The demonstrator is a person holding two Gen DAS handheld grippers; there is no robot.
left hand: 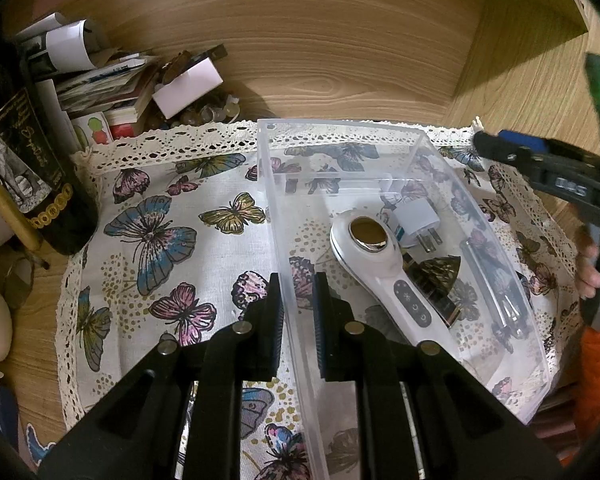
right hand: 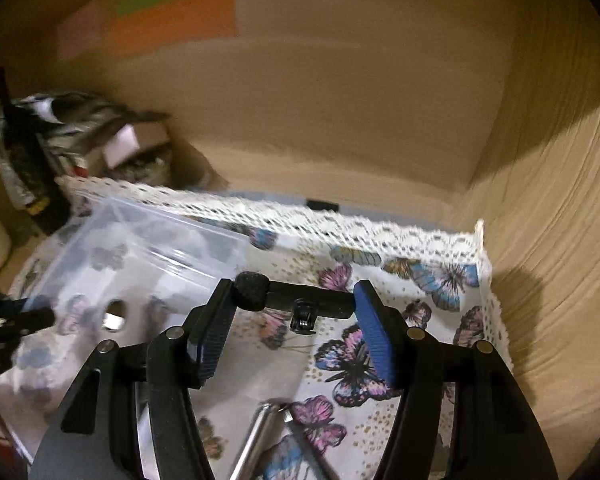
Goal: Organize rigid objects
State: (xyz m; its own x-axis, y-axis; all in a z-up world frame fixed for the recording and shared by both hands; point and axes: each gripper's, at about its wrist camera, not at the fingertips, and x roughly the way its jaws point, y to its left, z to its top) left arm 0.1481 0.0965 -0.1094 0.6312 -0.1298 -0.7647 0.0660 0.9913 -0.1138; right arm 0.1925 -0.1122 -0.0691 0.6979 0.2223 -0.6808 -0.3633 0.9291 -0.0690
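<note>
A clear plastic box (left hand: 404, 130) sits on a butterfly cloth (left hand: 172, 216). It holds a white handheld device (left hand: 384, 268), a white plug adapter (left hand: 416, 220), a dark gold-patterned piece (left hand: 440, 276) and a clear tube (left hand: 496, 284). My left gripper (left hand: 298, 316) is shut on the box's left wall. My right gripper (right hand: 296, 328) is shut on a black clip microphone (right hand: 296, 296), held crosswise between the fingertips above the cloth, right of the blurred box (right hand: 132, 264). It also shows at the right of the left wrist view (left hand: 540, 160).
A dark wine bottle (left hand: 24, 160), a paper pile (left hand: 100, 80) and a white box (left hand: 188, 84) crowd the back left. Wooden walls (left hand: 520, 64) enclose the back and right. A metal rod (right hand: 256, 436) lies on the cloth under my right gripper.
</note>
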